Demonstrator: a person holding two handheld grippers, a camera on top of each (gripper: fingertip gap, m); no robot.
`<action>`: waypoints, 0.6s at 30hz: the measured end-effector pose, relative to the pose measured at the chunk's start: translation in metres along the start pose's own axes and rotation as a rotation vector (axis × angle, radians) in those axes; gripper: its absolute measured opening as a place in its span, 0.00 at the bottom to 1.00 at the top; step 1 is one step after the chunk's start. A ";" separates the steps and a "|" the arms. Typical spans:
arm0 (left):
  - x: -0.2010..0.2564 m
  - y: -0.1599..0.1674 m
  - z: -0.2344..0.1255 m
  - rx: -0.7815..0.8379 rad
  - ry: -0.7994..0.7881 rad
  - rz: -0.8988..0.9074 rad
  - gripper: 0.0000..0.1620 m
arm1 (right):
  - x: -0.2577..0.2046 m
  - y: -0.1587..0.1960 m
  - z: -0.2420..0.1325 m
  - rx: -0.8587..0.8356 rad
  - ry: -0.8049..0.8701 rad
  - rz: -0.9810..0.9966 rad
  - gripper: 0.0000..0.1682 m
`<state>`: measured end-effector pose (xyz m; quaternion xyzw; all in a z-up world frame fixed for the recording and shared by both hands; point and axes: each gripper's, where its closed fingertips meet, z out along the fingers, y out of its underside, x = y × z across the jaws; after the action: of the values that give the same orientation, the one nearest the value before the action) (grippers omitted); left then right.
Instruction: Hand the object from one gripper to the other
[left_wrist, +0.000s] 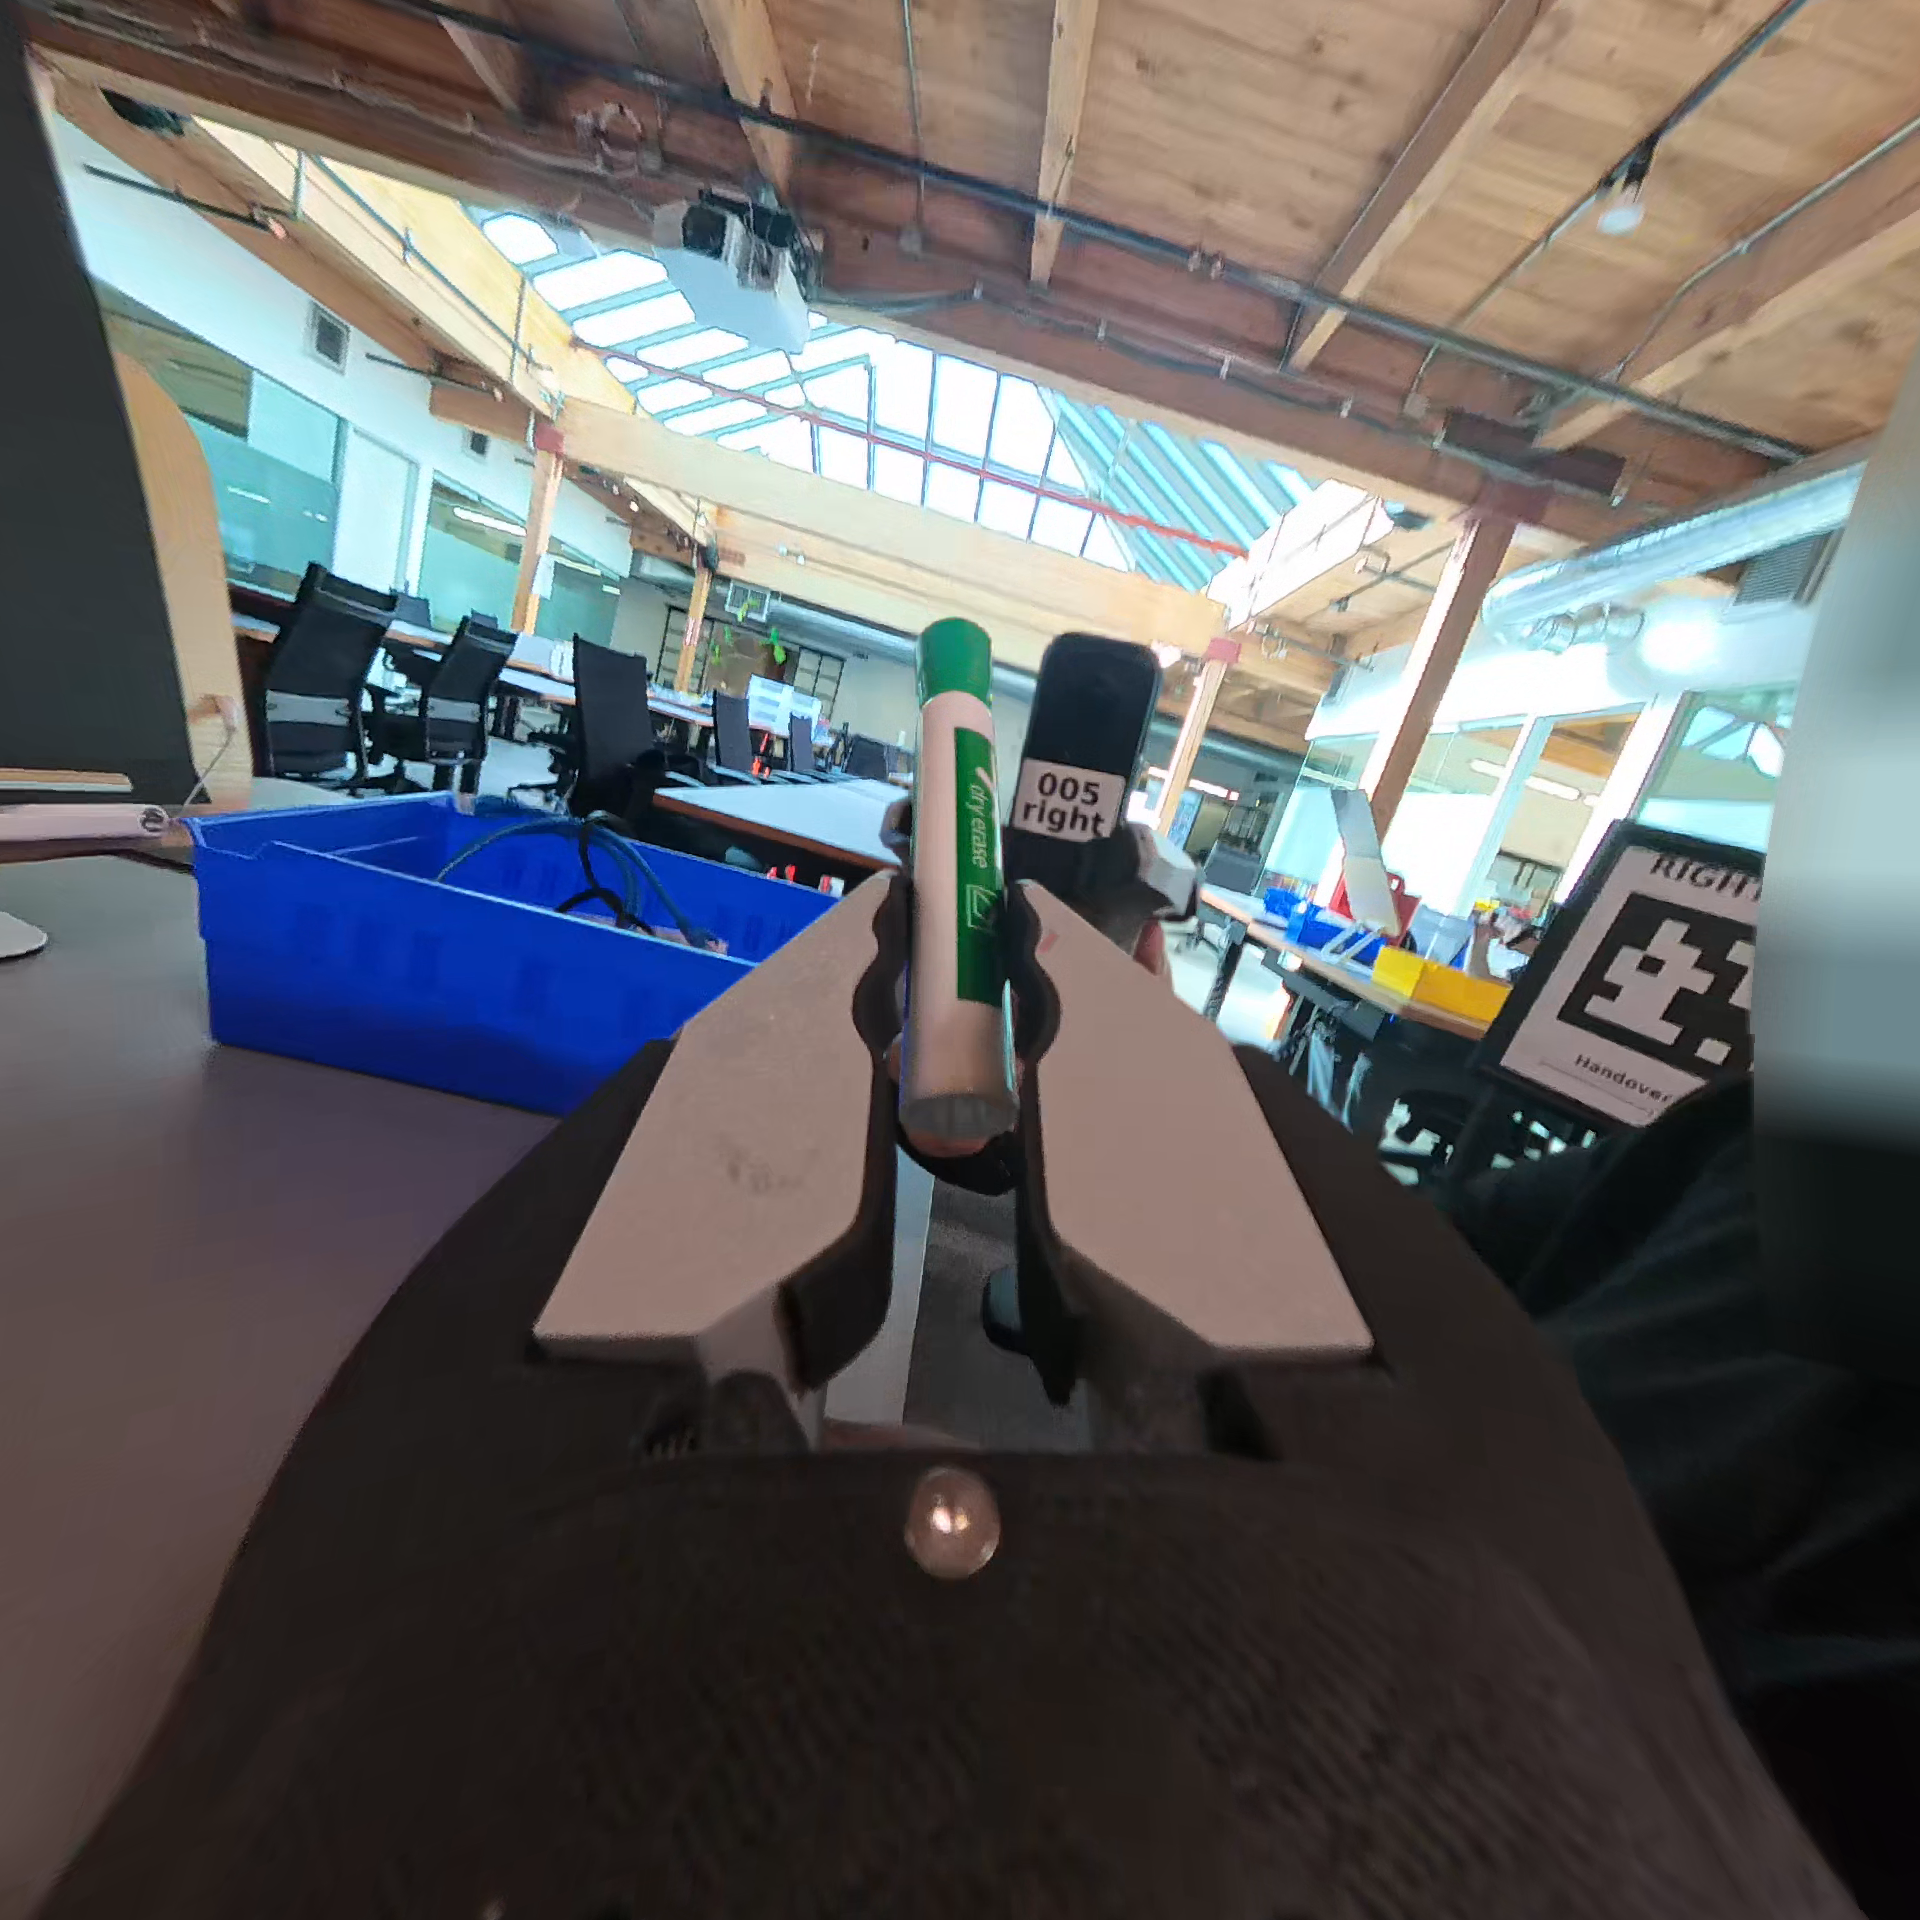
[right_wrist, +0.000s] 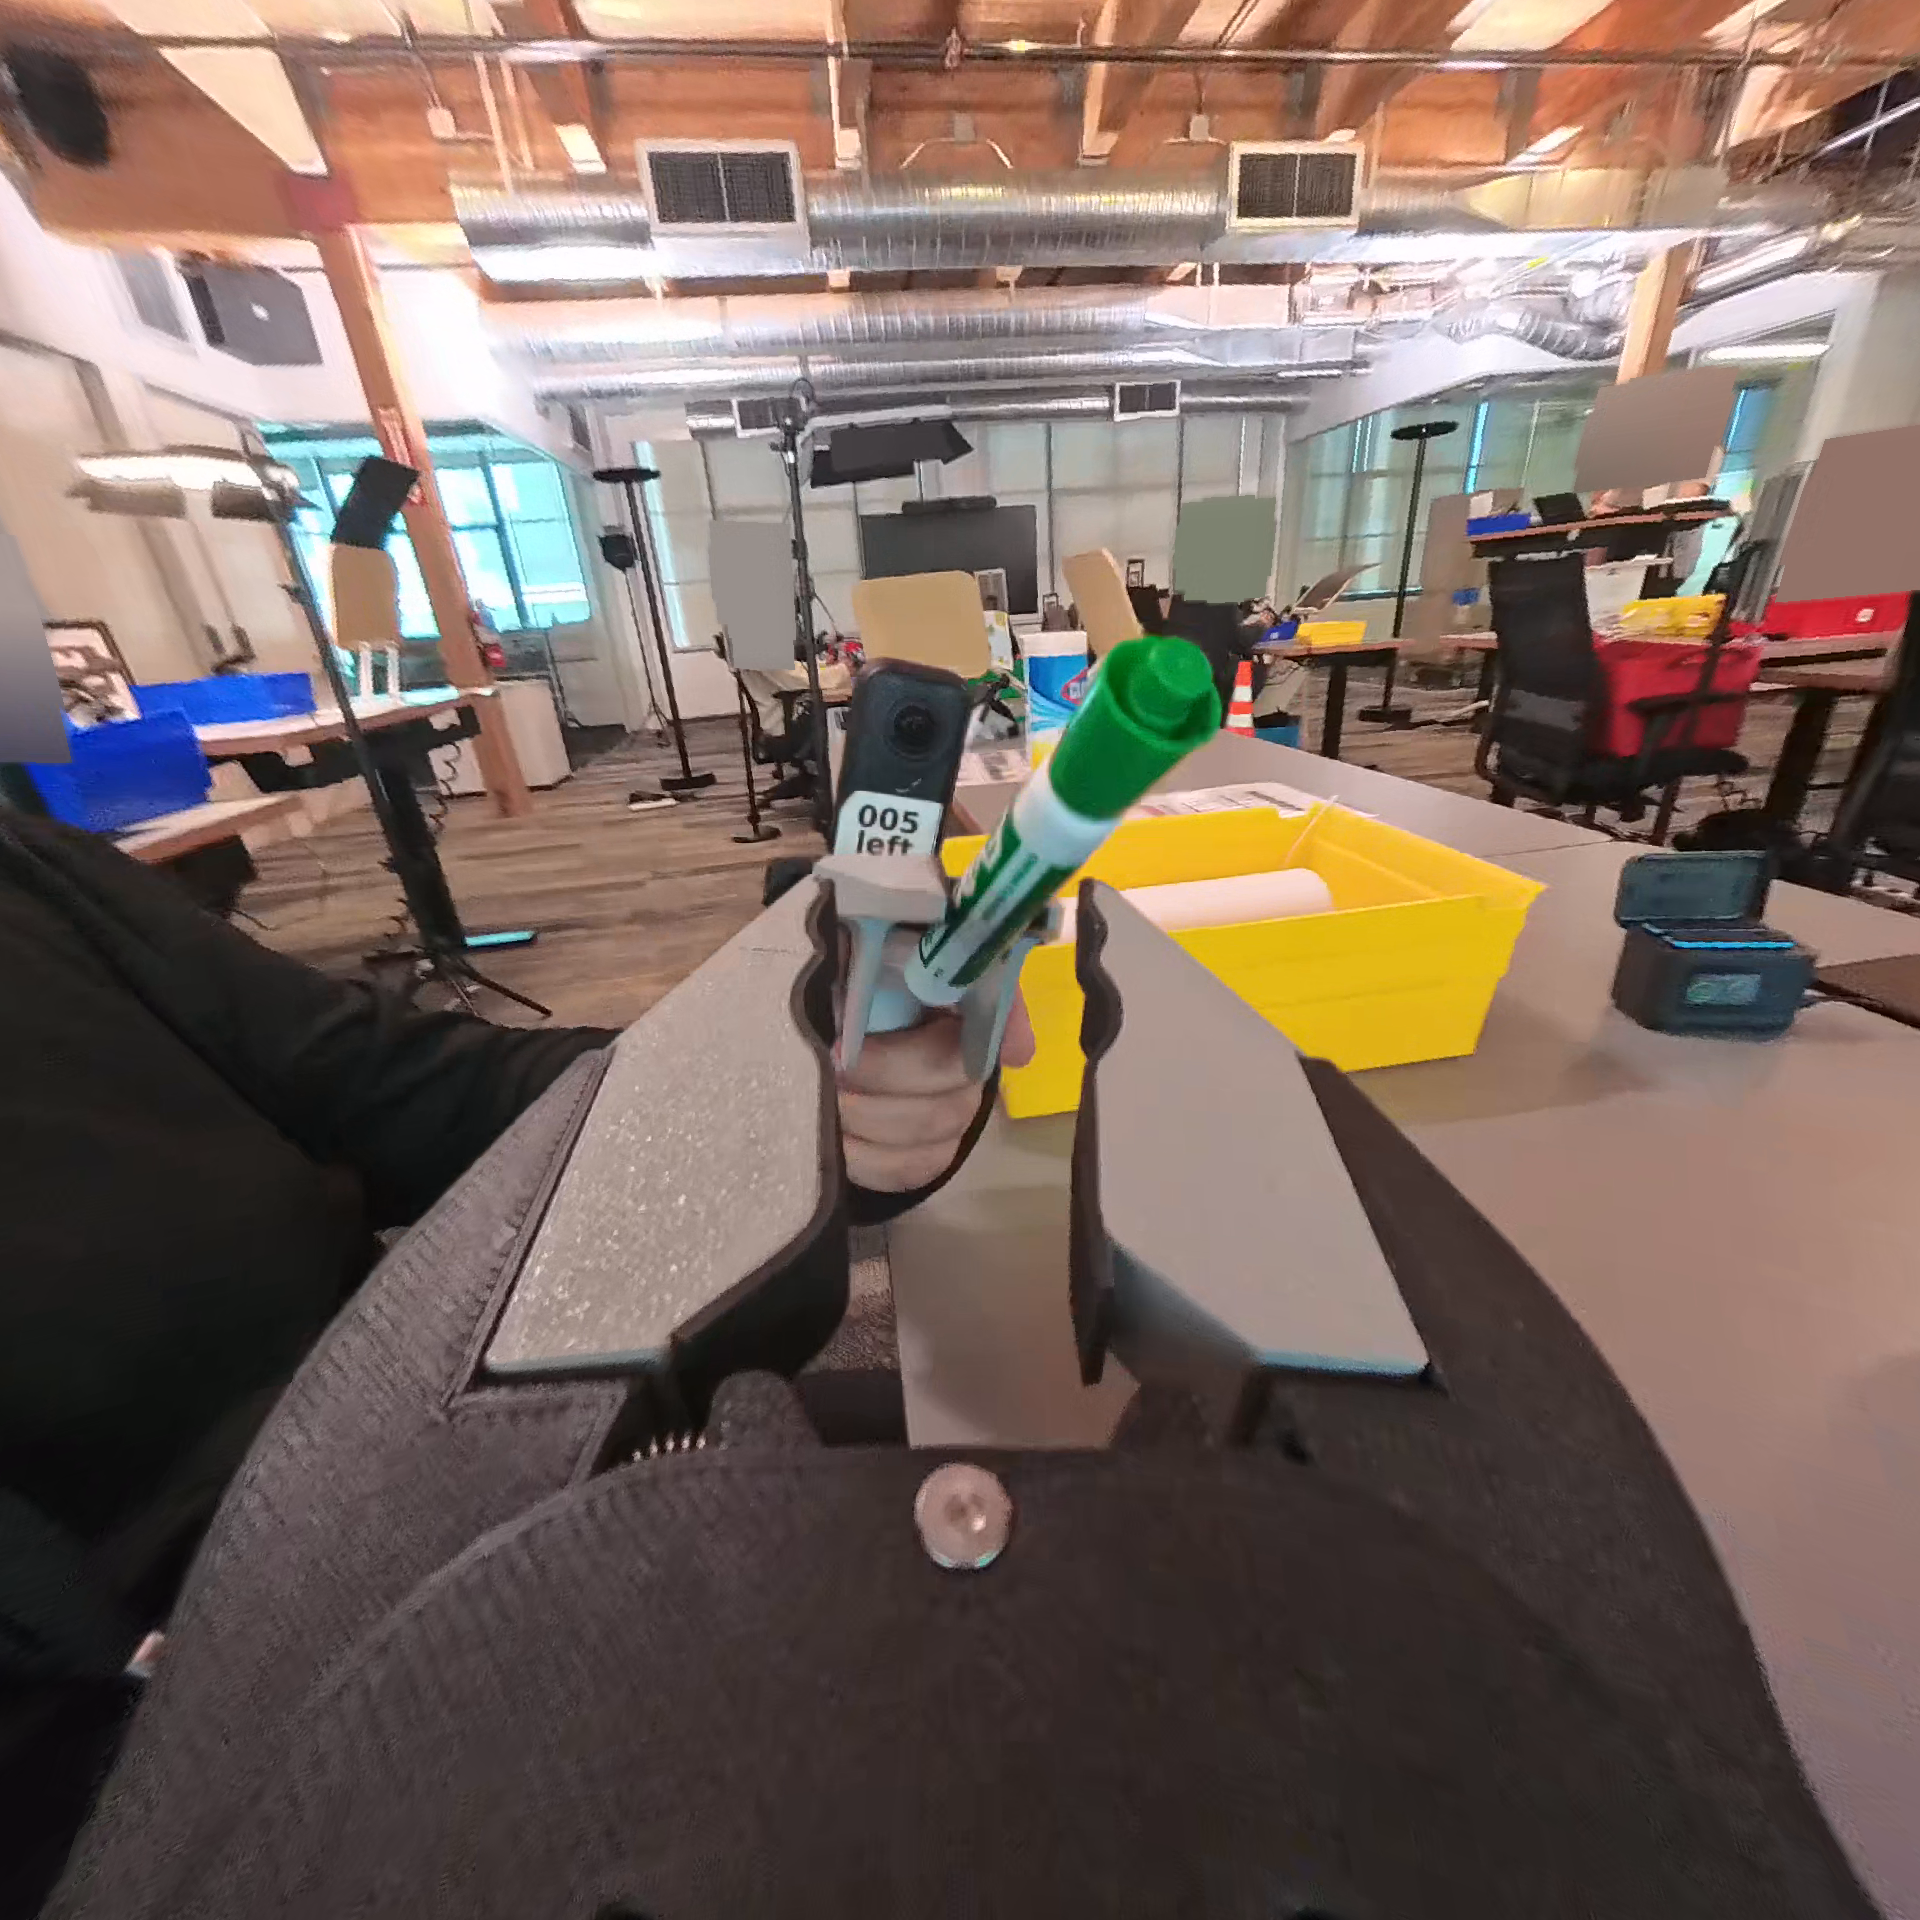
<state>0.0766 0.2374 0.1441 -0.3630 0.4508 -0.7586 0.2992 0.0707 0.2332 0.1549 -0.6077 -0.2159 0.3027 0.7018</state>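
A green and white dry-erase marker (left_wrist: 956, 831) stands nearly upright, cap end up, in my left gripper (left_wrist: 956, 935), which is shut on its lower barrel. In the right wrist view the marker (right_wrist: 1101, 769) tilts up to the right, held by the left gripper (right_wrist: 925, 997) in a hand. My right gripper (right_wrist: 951, 956) is open, a fingertip on each side of the marker's lower barrel and touching nothing. The two grippers face each other closely; the right gripper's black camera (left_wrist: 1086, 727) shows just behind the marker.
A blue bin (left_wrist: 416, 935) with cables sits on the dark table to the left. A yellow bin (right_wrist: 1299, 935) with a white roll and a black case (right_wrist: 1704, 935) stand on the grey table (right_wrist: 1662, 1247). A black-and-white sign (left_wrist: 1631, 966) stands at the right. A dark sleeve (right_wrist: 208, 1039) is at left. The grippers are tip to tip, or close to it.
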 end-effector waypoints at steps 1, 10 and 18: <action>0.002 0.004 0.002 -0.018 0.001 0.017 0.10 | 0.001 0.000 0.001 0.011 0.001 0.015 0.24; -0.015 0.038 0.010 -0.197 -0.109 -0.004 0.11 | 0.025 0.011 -0.007 -0.055 0.035 0.276 0.09; -0.032 0.034 0.000 -0.280 -0.253 0.086 0.19 | 0.057 0.075 -0.032 -0.567 0.260 -0.145 0.10</action>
<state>0.0986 0.2487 0.1041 -0.4737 0.5259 -0.6234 0.3323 0.1210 0.2553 0.0722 -0.7958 -0.2430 0.0997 0.5457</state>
